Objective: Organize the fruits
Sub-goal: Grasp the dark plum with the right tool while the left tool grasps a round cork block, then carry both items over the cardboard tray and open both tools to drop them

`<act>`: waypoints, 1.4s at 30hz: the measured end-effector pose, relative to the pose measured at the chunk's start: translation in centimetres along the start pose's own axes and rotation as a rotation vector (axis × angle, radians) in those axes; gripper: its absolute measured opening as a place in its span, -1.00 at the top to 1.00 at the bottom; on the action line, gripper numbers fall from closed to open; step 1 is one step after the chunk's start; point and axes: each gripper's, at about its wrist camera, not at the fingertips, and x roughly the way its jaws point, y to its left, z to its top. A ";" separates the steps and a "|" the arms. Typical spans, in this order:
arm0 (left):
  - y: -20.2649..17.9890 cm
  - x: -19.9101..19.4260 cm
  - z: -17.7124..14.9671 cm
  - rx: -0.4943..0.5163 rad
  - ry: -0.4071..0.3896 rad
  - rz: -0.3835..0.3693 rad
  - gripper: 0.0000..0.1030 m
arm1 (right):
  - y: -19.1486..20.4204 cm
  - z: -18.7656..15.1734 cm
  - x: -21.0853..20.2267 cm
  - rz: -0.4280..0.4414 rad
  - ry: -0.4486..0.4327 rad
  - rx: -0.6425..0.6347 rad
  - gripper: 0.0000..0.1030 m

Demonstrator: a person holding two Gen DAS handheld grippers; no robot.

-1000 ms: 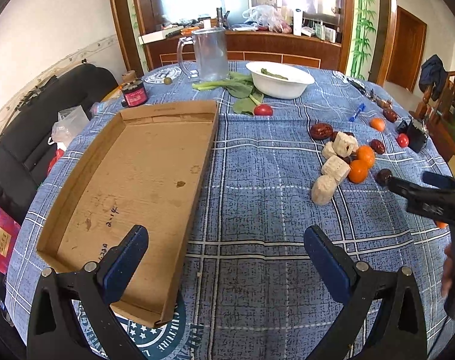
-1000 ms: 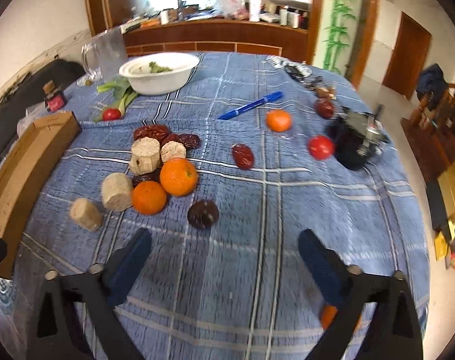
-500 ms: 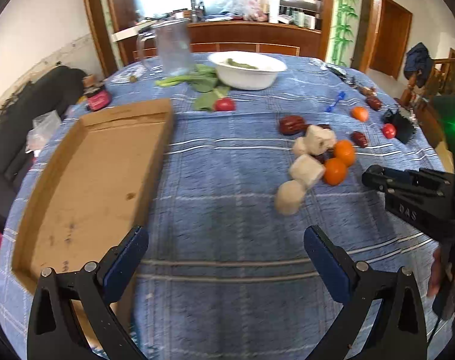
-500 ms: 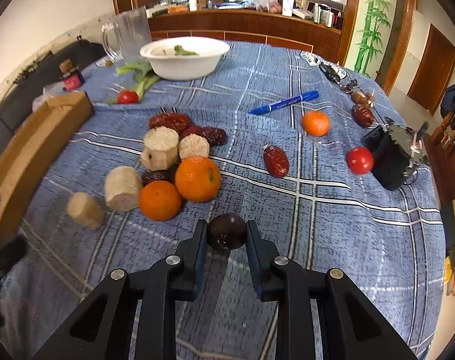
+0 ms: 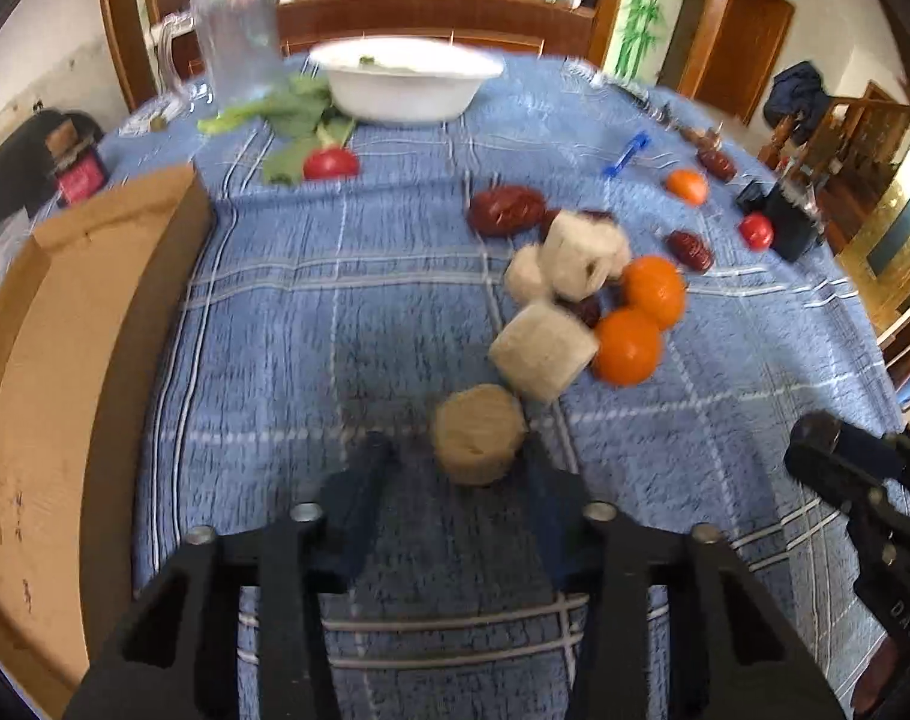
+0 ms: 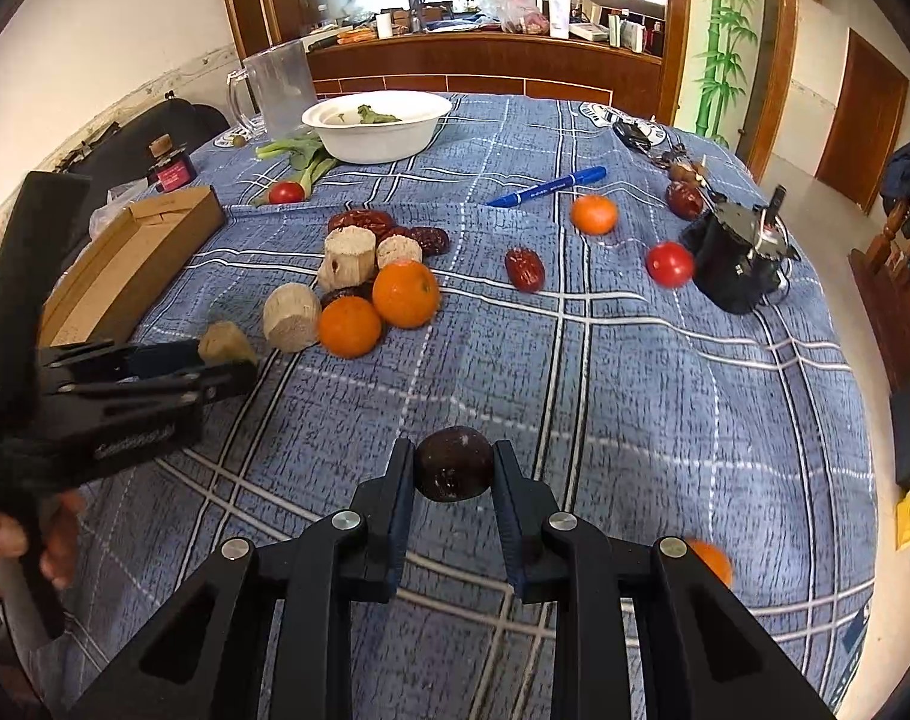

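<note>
My right hand-held gripper (image 6: 453, 474) stays clamped on dark fruit (image 6: 453, 471), now lifted. Left hand-held gripper (image 5: 459, 468) narrowed from wide, pale chunk (image 5: 478, 434) between fingers; contact unclear.

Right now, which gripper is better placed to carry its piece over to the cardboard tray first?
Left. The left gripper brackets the beige chunk close beside the cardboard tray, though its jaws aren't visibly shut. The right gripper already clamps the dark round fruit but sits farther away.
</note>
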 end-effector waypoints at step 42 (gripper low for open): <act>18.8 -14.6 -7.7 -0.204 -0.161 0.007 0.50 | 22.2 2.2 -1.6 0.130 0.007 -0.186 0.47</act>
